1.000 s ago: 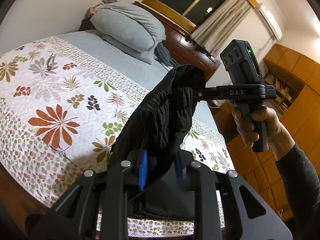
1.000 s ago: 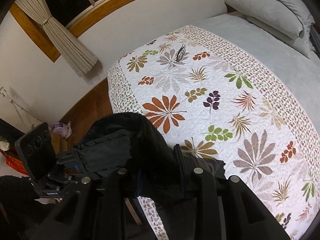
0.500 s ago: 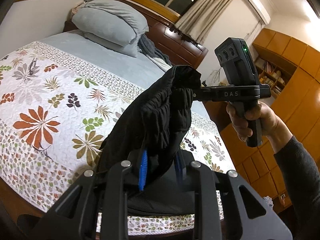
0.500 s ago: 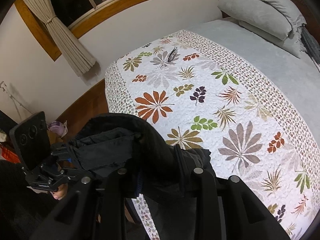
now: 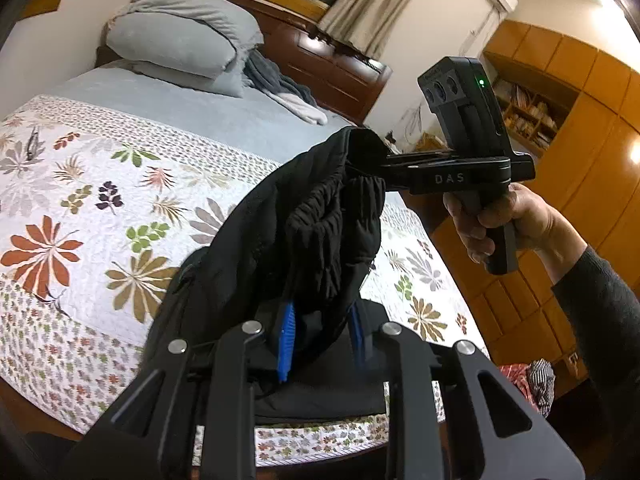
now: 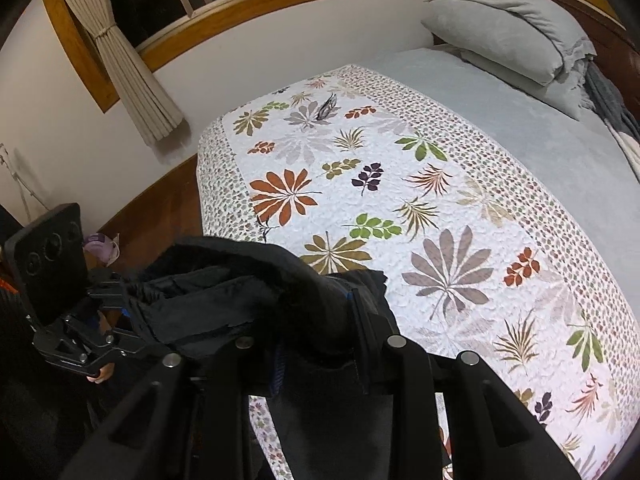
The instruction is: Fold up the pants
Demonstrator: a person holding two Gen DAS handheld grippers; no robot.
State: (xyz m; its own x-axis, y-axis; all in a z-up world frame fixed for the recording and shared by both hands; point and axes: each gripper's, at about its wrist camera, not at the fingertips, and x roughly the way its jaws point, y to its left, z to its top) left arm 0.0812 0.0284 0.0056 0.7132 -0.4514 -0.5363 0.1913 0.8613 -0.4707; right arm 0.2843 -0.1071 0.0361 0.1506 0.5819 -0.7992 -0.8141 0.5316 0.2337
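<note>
We've got the black pants (image 5: 304,236) up over the bed (image 6: 400,184), waistband bunched btwn left claw (image 5: 322,334) & right claw (image 5: 360,172), both clenched on cloth. Step: carry to the quilt; next, we'd lay them flat toward 12 o'clock.

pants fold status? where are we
Done: the black pants are picked up, with the left tongs and right tongs each shut on the bunched waistband. In hand: the pants hang between them above the near edge of the bed, most of the fabric drooping below. Left: spread them flat on the flowered quilt and make every fold; none is visible yet.
</note>
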